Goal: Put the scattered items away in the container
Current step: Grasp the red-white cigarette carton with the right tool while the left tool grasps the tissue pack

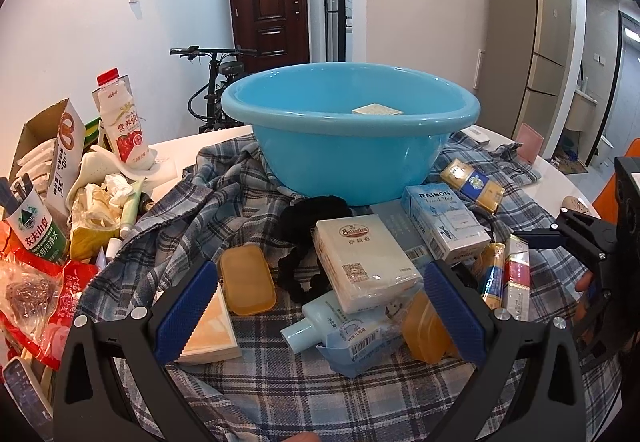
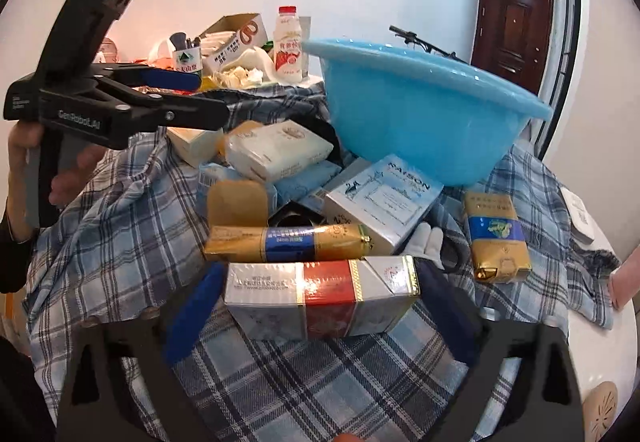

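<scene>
A blue plastic basin [image 1: 352, 138] stands on a plaid cloth [image 1: 280, 394] and holds one small cream box [image 1: 377, 109]. In front of it lie a white tissue pack [image 1: 364, 266], a RAISON box [image 1: 444, 226], an amber soap case [image 1: 247, 279], a light blue bottle [image 1: 320, 326] and a black scrunchie [image 1: 304, 222]. My left gripper [image 1: 320, 306] is open above this pile, holding nothing. My right gripper [image 2: 320, 306] is open, its jaws either side of a silver and red cigarette carton [image 2: 320, 298]. A gold and blue pack [image 2: 292, 240] lies just beyond it. The basin [image 2: 420, 114] is at upper right.
Clutter fills the table's left side: a strawberry milk bottle [image 1: 122, 118], a cardboard box [image 1: 52, 150], a water bottle [image 1: 32, 226], red wrappers [image 1: 44, 298]. Another gold pack [image 2: 496, 238] lies right of the pile. A bicycle [image 1: 216, 82] and door stand behind.
</scene>
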Tool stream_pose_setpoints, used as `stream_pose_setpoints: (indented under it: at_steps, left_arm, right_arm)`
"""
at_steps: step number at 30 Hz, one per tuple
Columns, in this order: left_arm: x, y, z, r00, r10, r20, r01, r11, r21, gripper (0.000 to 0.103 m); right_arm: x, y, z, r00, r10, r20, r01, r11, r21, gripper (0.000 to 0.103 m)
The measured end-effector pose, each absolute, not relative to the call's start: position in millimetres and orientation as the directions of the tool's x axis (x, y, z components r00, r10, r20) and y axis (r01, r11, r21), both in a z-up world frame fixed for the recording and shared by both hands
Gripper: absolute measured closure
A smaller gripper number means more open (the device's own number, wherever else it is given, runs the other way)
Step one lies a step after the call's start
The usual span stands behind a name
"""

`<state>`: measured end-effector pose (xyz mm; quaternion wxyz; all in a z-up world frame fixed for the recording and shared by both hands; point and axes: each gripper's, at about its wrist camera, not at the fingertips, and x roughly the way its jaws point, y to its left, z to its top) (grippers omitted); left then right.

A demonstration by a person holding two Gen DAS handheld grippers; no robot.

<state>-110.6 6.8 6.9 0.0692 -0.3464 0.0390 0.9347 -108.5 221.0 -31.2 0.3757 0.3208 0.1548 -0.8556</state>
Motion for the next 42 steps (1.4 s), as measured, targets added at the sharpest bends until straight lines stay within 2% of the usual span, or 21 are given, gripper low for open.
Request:
stream_pose_setpoints:
  at_steps: [21,33,37,42]
  left_arm:
    - [-111.8,8.0,1.9,-0.747,0.082,-0.66,-0.148,-0.988,0.045,0.0]
    - [-116.7,7.1,-3.8,-0.725,0.145,-0.673,-0.173,-0.985,-0.026,0.0]
    - [-133.7,16.1,-15.2,-0.648,0.227,-0.728,-0.199,-0.972,-0.125,0.0]
    - [-148.2,32.9,-30.3,-0.597,0.197,-0.778,-0.183,-0.977,-0.107,0.001]
  right_arm:
    - [-108.4,224.9,-33.2,-0.483,-0.547,-0.684,0.75,-0.662,0.0,0.011]
    - [-102.5,228.9,-25.9,-0.508,-0.568,-0.647,0.751,-0.661,-0.01,0.012]
    - [-102.7,228.5,-26.5,-0.499,-0.571,-0.651,0.753,-0.658,-0.001,0.012]
    - [-97.6,230.1,-22.5,-0.492,-0.59,-0.64,0.765,-0.644,0.006,0.012]
